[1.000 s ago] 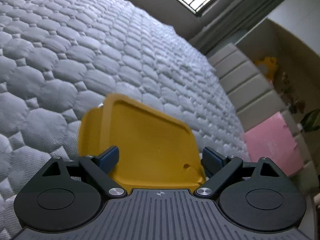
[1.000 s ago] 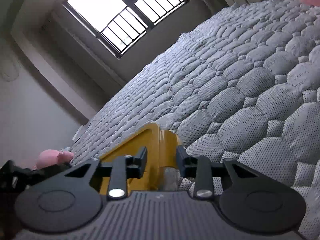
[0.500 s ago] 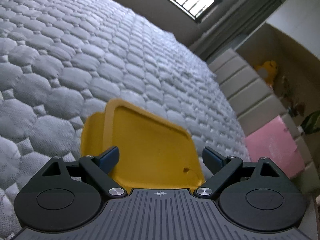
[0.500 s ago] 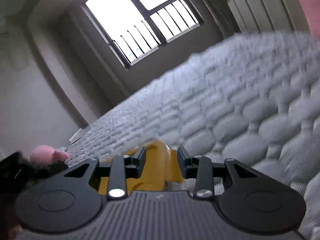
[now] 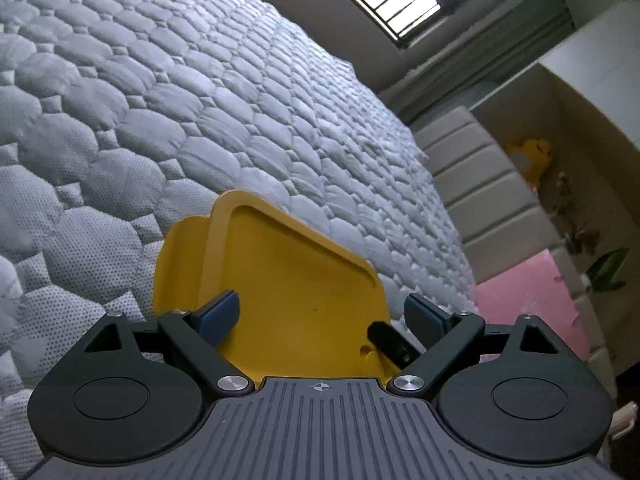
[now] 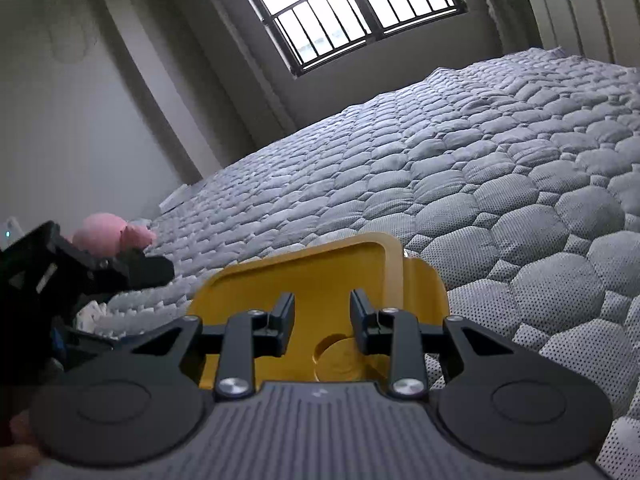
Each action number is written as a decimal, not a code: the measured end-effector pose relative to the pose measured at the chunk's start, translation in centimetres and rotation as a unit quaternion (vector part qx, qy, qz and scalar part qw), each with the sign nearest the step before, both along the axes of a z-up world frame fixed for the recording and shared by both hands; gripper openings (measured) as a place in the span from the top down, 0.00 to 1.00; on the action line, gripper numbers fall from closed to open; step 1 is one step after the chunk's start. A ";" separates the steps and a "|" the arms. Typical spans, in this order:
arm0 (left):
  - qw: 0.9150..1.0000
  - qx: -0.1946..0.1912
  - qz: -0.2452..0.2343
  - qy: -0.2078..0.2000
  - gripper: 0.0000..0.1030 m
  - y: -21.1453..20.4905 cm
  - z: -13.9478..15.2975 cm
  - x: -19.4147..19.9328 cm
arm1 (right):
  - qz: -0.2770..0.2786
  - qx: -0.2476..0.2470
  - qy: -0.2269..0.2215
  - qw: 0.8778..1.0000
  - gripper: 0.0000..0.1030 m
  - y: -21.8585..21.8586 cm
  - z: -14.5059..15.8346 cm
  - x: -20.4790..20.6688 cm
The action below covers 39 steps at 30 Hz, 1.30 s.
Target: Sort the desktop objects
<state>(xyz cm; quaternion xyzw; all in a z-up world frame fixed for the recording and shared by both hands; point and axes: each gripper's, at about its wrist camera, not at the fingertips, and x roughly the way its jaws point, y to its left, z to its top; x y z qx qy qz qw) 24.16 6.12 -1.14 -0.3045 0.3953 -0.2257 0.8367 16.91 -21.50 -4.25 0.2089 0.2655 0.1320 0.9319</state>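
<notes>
Covering bed, grey quilted mattress (image 6: 500, 184), barred window (image 6: 360, 12)

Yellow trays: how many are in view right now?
1. The yellow tray lies on the quilted bed cover directly ahead of both grippers, and both wrist views show this same tray. Anything beneath it or behind the gripper bodies is hidden.

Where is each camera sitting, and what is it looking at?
Left wrist: rides on the left tool, looking along its wide-apart fingers at the yellow tray on the quilted bed; a black fingertip of the right tool shows.
Right wrist: rides on the right tool, facing the window; the left tool shows at left.
Shared: tray, bed, window.
</notes>
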 end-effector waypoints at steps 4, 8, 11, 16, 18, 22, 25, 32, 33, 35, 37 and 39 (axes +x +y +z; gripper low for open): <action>1.000 0.018 -0.001 -0.010 0.09 -0.6 0.1 -0.2 | 0.002 -0.009 -0.012 1.000 0.67 0.4 -0.1 -0.5; 0.999 0.038 0.002 -0.023 0.09 -1.3 0.3 -0.6 | 0.005 -0.031 -0.025 0.999 0.67 0.8 -0.2 -0.6; 0.999 0.042 0.005 -0.027 0.09 -1.4 0.2 -0.9 | 0.014 -0.047 -0.041 0.998 0.62 1.2 -0.1 -1.2; 0.996 0.072 0.005 -0.046 0.09 -2.2 0.2 -1.5 | 0.033 -0.096 -0.074 0.992 0.45 2.8 -0.2 -2.2; 0.994 0.092 0.008 -0.054 0.09 -2.8 0.3 -1.8 | 0.040 -0.129 -0.082 0.988 0.32 4.0 -0.2 -2.5; 0.992 0.111 0.027 -0.056 0.11 -3.4 0.7 -2.1 | 0.040 -0.232 -0.120 0.964 0.12 7.5 -0.6 -3.3; 0.993 0.093 0.039 -0.058 0.13 -2.3 1.2 -2.9 | 0.039 -0.238 -0.137 0.961 0.14 7.9 -0.3 -4.1; 0.986 0.109 0.106 -0.062 0.09 0.2 2.5 -7.7 | 0.014 -0.239 -0.158 0.958 0.04 7.6 1.2 -7.2; 0.985 0.117 0.111 -0.060 0.09 0.4 2.6 -8.5 | 0.010 -0.234 -0.158 0.959 0.03 7.5 1.4 -7.7; 0.982 0.140 0.117 -0.054 0.08 0.5 2.4 -9.7 | 0.006 -0.227 -0.153 0.962 0.00 7.3 1.4 -8.4; 0.977 0.169 0.123 -0.041 0.08 0.5 1.8 -10.8 | -0.004 -0.225 -0.142 0.964 0.00 7.0 1.3 -9.3; 0.975 0.185 0.124 -0.028 0.07 0.5 1.0 -11.5 | -0.013 -0.220 -0.128 0.967 0.00 6.7 1.3 -10.0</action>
